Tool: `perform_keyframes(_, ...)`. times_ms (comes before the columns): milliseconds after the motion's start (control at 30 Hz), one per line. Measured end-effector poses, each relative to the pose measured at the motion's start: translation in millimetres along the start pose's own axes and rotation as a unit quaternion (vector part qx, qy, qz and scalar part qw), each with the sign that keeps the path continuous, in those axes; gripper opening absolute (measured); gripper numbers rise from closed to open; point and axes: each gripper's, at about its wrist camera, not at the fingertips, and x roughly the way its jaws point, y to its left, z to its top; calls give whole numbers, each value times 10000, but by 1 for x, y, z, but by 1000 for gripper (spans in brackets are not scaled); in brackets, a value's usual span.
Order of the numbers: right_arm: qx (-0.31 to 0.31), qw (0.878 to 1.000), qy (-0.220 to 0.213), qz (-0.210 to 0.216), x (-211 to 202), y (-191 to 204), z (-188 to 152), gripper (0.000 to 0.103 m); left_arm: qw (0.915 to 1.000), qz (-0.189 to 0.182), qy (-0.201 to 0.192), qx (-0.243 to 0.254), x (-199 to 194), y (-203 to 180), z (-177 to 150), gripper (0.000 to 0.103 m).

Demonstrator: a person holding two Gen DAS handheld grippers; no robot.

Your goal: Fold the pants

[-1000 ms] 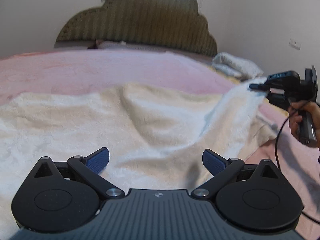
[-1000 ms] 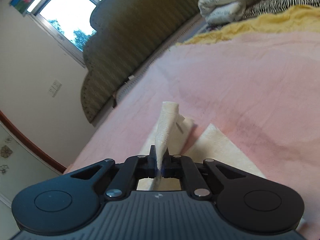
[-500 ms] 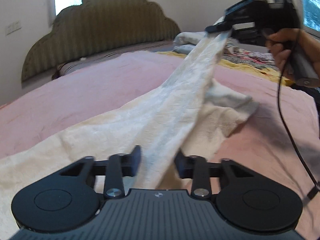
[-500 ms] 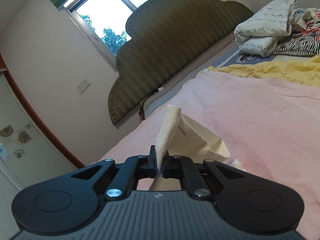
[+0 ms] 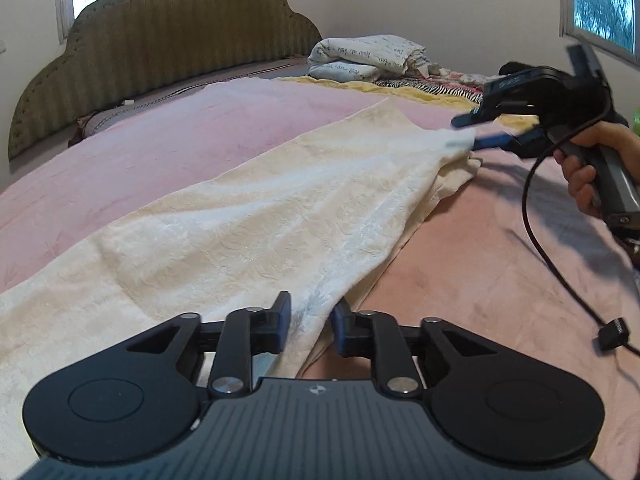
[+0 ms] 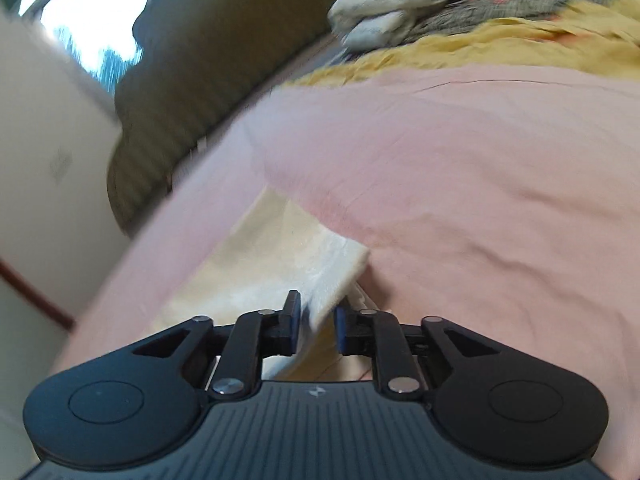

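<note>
The cream textured pants lie folded lengthwise on the pink bed cover, running from near left to far right. My left gripper stands partly open at the near edge of the cloth, the fabric loose between its fingers. My right gripper, held by a hand, is at the far end of the pants with its fingers apart. In the right wrist view the right gripper is open with a corner of the pants lying slack between its fingers.
A dark green padded headboard stands behind the bed. Folded bedding and a yellow sheet sit at the far right. A black cable trails from the right gripper over the cover. Windows are in both walls.
Both grippers lowered the lifted cloth onto the bed. The right gripper, shut on the pants corner before, has opened. The left gripper's fingers have spread a little. The pants now lie flat.
</note>
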Motion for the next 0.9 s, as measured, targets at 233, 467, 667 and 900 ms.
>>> perform_keyframes(233, 831, 9940, 140, 690, -48, 1, -20, 103, 9955, 440, -692, -471, -30, 14, -8, 74)
perform_keyframes(467, 2290, 9506, 1083, 1795, -5, -19, -50, 103, 9902, 739, -805, -868, -41, 32, -10, 77)
perform_keyframes(667, 1487, 9768, 645, 1400, 14, 11, -42, 103, 9865, 785, -677, -1265, -36, 46, -17, 77)
perform_keyframes(900, 1022, 9890, -13, 1069, 40, 6, -15, 59, 9807, 787, -483, -1724, -25, 63, -31, 79)
